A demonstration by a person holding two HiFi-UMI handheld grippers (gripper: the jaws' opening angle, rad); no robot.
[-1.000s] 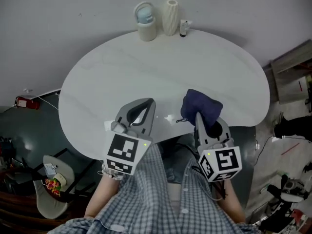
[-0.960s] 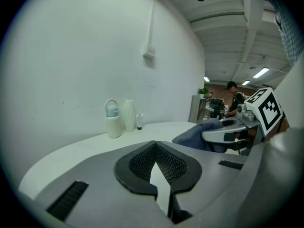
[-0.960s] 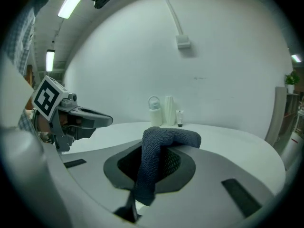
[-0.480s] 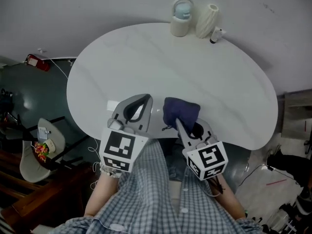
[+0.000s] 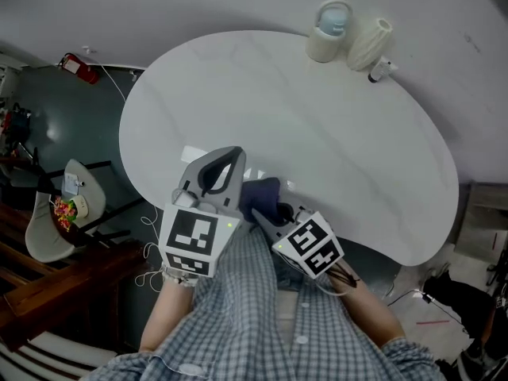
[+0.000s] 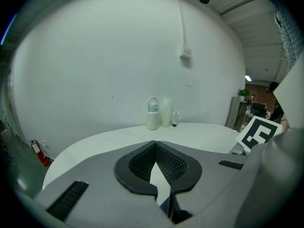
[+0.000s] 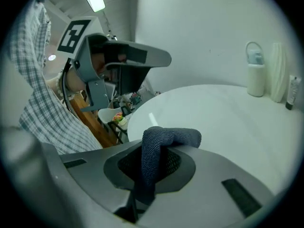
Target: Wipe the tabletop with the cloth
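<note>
Closest to me, below my checked shirt (image 5: 262, 324), my right claw (image 5: 260, 213) is clamped on the dark blue cloth (image 5: 263, 195). In the right gripper view the cloth (image 7: 164, 137) runs up out of the closed jaws of that claw (image 7: 151, 148) and folds over their tips in a thick wad. The wad sits at the near edge of the white table (image 5: 317, 141), just beside my left claw (image 5: 228, 159). Whether it presses on the top or rides just above it I cannot tell. My left claw (image 6: 155, 146) has its jaws together with nothing in them; only bare table (image 6: 118, 137) shows through the hollow between them. It hangs over the near-left part of the table and takes no part.

I judge that I am in the wiping itself, working the near edge, with most of the top beyond yet to be covered. The next move calls for a tight grip, the wad held flat on the surface, and wide sweeps outward.

At the far rim, well apart from the cloth, stand a jug (image 5: 328, 30), a ribbed vase (image 5: 371, 44) and a small bottle (image 5: 382, 70), close together. When the strokes reach there I should go round them, since a push could tip them.
</note>
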